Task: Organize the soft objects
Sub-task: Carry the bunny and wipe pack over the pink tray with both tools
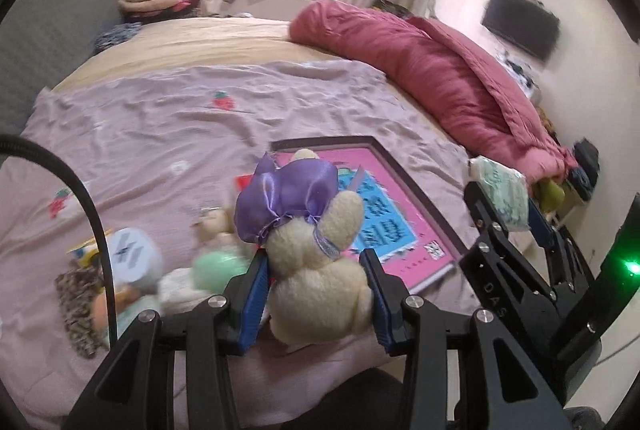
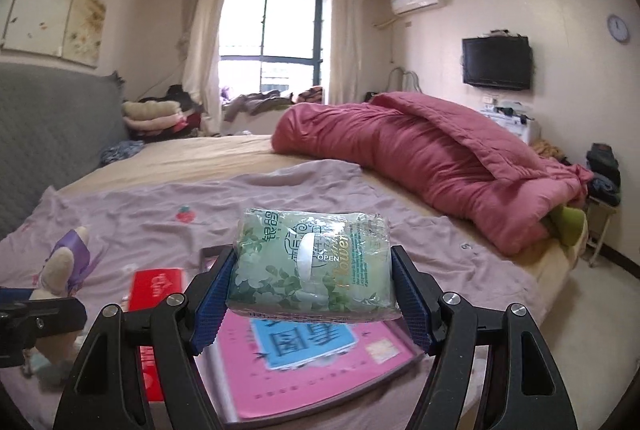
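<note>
Bed (image 2: 224, 157): fills most of both views, tan sheet with a mauve strawberry-print cover (image 1: 168, 133) spread over the near half. Rolled red quilt (image 2: 420, 157) lies along the far right side of the bed.

Pink-bottomed tray (image 1: 404, 185), dark rim: rests on the mauve cover, blue label inside. In the right wrist view it sits directly below the right gripper.

Pile of soft items (image 1: 132, 270) at lower left of the left wrist view, on the cover; motion-blurred, individual pieces hard to tell apart. Red flat pack (image 2: 158, 288) lies just left of the tray.

Left gripper (image 1: 318, 290): fingers clamped on the lower body of a cream plush rabbit (image 1: 320, 270) with a purple satin bow; rabbit is lifted clear of the cover, near the tray's left edge.

Right gripper (image 2: 312, 294): fingers (image 2: 212, 294) set wide, pressing both ends of a green tissue pack (image 2: 312, 266); pack held level above the tray, "OPEN" tab facing the camera.
</note>
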Available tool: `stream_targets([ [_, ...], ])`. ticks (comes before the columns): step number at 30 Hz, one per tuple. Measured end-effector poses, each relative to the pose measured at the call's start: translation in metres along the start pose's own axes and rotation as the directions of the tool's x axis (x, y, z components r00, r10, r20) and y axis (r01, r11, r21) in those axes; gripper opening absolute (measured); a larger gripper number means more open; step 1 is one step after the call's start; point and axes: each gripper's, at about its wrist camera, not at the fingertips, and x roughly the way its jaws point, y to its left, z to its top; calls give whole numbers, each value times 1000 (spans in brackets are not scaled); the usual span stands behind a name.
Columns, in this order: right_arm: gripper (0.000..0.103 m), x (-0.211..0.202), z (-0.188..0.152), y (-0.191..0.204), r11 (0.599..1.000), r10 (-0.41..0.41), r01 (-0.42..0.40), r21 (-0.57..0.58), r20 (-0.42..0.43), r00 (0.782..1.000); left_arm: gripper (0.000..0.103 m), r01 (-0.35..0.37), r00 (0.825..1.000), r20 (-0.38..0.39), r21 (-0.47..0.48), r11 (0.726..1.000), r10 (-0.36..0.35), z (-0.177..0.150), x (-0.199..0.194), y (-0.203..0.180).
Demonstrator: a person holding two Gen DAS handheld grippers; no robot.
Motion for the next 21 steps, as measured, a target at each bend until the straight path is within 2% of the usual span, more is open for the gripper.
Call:
stream_targets([
  [6,75,23,-9,-34,999,23,-21,42,-47,999,46,10,998,-55,82,997,-5,10,29,-42],
  [10,75,35,-17,-50,996,39,-32,82,-85,996,46,19,994,-112,98,995,-8,16,52,-58],
  [15,75,52,-28,-62,995,50,-37,93,-136,989,46,15,979,-205,140,990,14,22,89,-76],
  [19,75,69,-36,-68,993,77,-57,105,-201,977,45,24,960,-278,177,984,26,28,118,-86],
  [21,75,78,-42,-73,993,67,-42,108,-234,970,45,24,952,-302,208,978,41,30,131,-92],
])
